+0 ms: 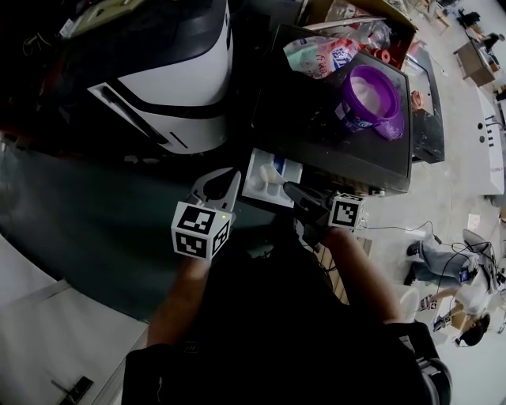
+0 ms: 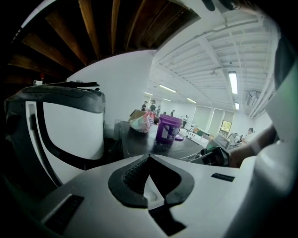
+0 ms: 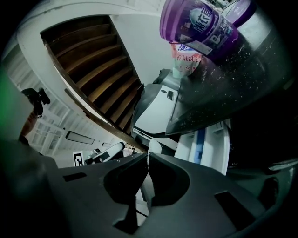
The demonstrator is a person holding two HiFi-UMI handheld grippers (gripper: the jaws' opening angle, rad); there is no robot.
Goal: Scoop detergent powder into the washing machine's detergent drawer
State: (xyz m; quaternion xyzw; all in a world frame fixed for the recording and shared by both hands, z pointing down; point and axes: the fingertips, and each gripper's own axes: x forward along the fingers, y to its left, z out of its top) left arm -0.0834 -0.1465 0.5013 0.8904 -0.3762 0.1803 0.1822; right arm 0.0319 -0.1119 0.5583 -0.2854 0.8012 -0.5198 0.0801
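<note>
The purple detergent tub [image 1: 371,95] stands open on the dark washing machine top [image 1: 316,126], its lid [image 1: 393,128] beside it. Below the machine's front edge, the white detergent drawer [image 1: 257,170] is pulled out. My right gripper [image 1: 289,190] is at the drawer's right side, shut on the thin handle of a white scoop [image 1: 274,187]. The handle shows between its closed jaws in the right gripper view [image 3: 150,149]. My left gripper [image 1: 229,178] hangs just left of the drawer. It is shut with nothing in it, its tips meeting in the left gripper view [image 2: 149,157].
A white and black appliance [image 1: 174,79] stands left of the washing machine. A detergent bag [image 1: 320,55] and a cardboard box [image 1: 356,16] sit behind the tub. A person [image 1: 466,277] crouches on the floor at the right, with cables nearby.
</note>
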